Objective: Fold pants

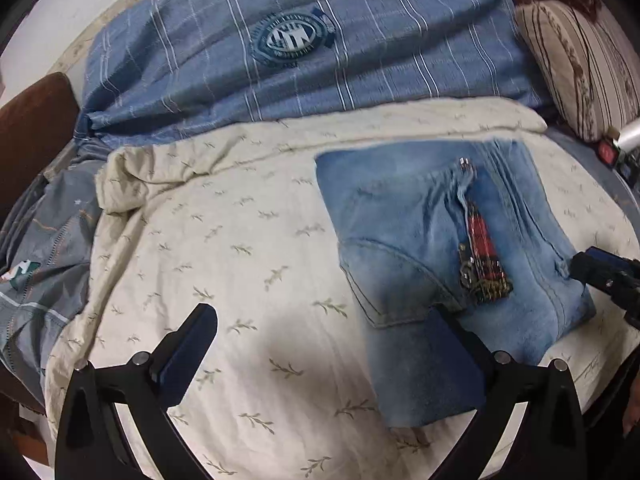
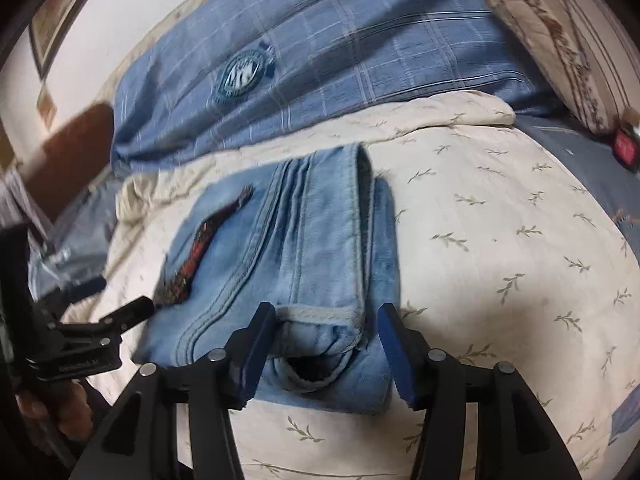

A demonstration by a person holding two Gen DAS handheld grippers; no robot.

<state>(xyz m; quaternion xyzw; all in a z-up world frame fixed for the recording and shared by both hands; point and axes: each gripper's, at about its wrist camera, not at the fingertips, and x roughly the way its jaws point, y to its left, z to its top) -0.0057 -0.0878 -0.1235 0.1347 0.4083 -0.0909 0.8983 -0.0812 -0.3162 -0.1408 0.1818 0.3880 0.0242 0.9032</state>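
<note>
Light blue denim pants [image 1: 420, 240] lie folded into a compact rectangle on a cream leaf-print blanket [image 1: 240, 280], with a red embroidered patch [image 1: 482, 256] on top. My left gripper [image 1: 320, 344] is open above the blanket at the pants' near left corner, its right finger over the denim. My right gripper [image 2: 326, 344] is open, its fingers on either side of the near end of the folded pants [image 2: 312, 248], around the hem roll. The right gripper also shows at the right edge of the left wrist view [image 1: 600, 276].
A blue striped duvet with a round badge [image 1: 292, 40] lies behind the blanket. A brown-striped pillow [image 1: 580, 68] sits at the back right. A brown headboard or chair [image 1: 32, 132] stands at the left. A red-labelled object [image 2: 624, 146] lies at the right.
</note>
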